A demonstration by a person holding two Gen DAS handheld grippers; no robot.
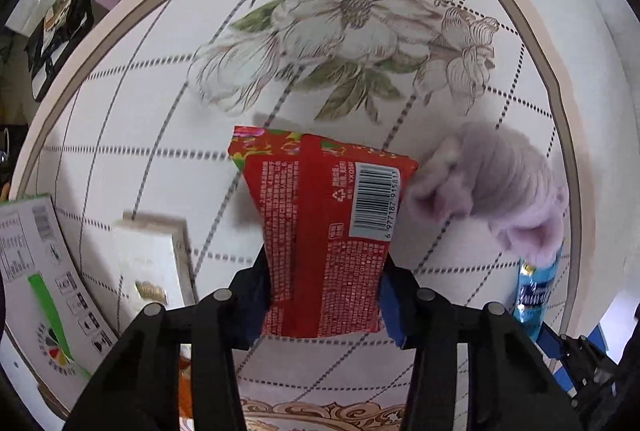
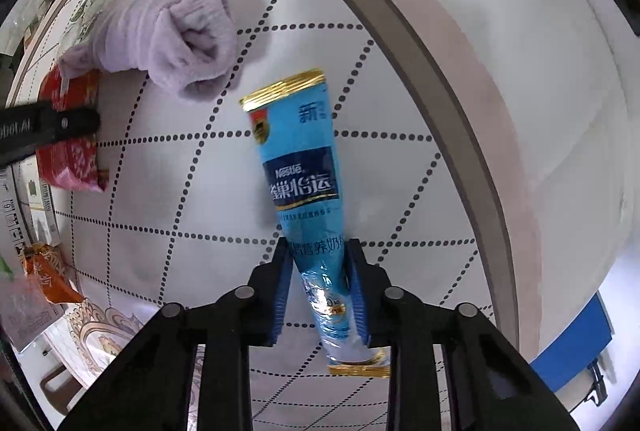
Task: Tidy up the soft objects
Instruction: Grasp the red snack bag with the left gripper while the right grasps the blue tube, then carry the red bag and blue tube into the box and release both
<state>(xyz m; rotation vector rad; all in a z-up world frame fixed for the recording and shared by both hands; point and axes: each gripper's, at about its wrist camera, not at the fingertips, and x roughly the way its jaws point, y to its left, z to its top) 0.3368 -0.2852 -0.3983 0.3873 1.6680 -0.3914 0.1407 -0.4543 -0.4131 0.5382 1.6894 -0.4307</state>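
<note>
**Both grippers closed on soft packets above the flowered table**

No open container shows in either view. The only boxes are closed ones at the left edge of the table (image 1: 120, 135): a white carton with green print (image 1: 36, 271) and, just beside it, a small white box (image 1: 156, 263). What they hold cannot be seen.

The left gripper (image 1: 324, 295) points down at the table. Its blue pads press on the two sides of the red packet (image 1: 320, 231), near the packet's near end, so the packet is pinched between the jaws. The far end with the barcode sticks out beyond the fingers.

The right gripper (image 2: 320, 295) also points down and is nearly closed. Its blue pads squeeze the lower part of the blue sachet (image 2: 304, 183), which narrows where it is held. The gold-edged far end leans away to the left.

The lilac cloth (image 2: 168, 35), rolled in a loose bundle, lies on the table between the two packets. In the left wrist view it is just to the right of the red packet. In the right wrist view it is far and left of the sachet, apart from it.
</note>
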